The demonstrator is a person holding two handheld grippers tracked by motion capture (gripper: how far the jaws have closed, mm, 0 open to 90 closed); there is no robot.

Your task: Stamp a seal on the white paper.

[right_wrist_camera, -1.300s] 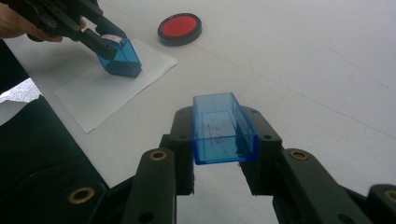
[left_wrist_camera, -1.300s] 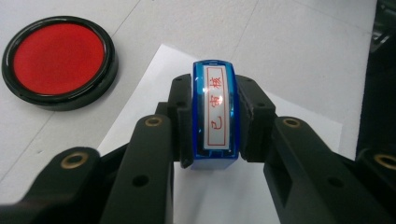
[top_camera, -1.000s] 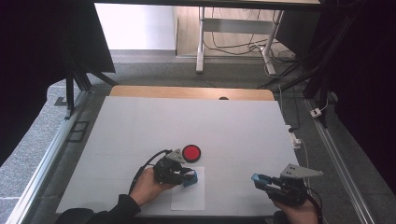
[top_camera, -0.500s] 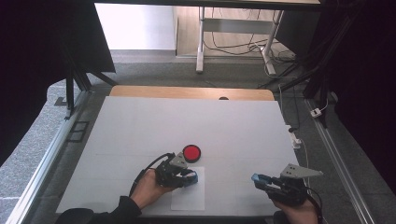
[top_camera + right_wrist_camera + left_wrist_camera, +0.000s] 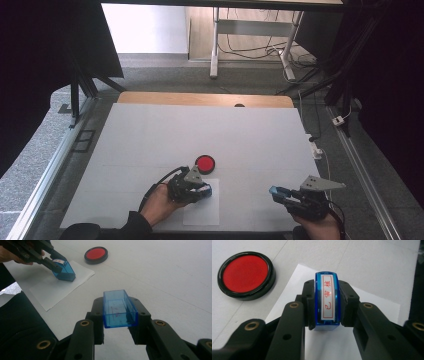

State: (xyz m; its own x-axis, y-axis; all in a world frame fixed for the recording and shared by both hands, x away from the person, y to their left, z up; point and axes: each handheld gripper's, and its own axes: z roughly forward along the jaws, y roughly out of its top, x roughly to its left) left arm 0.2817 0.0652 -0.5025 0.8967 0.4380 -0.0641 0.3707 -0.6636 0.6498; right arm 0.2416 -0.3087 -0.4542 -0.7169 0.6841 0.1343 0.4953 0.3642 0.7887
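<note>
My left gripper [image 5: 327,306] is shut on a blue stamp [image 5: 327,302] with a white label of red characters on top. In the high view the left gripper [image 5: 202,189] holds the stamp [image 5: 206,189] down on a white sheet of paper [image 5: 202,212]. The right gripper view shows the stamp's [image 5: 63,271] base resting on the paper [image 5: 53,287]. A round red ink pad [image 5: 205,163] in a black case lies just beyond the paper. My right gripper [image 5: 120,315] is shut on the stamp's clear blue cap [image 5: 119,309], held above the table at the front right [image 5: 278,192].
The white table [image 5: 200,130] has a wooden strip along its far edge. A white plug and cables [image 5: 315,147] lie at the right edge. Metal rails run along both sides. A dark sleeve [image 5: 22,322] fills the lower left of the right gripper view.
The left hand has shifted slightly with the stamp over the paper. The right hand with the cap has stayed in place.
</note>
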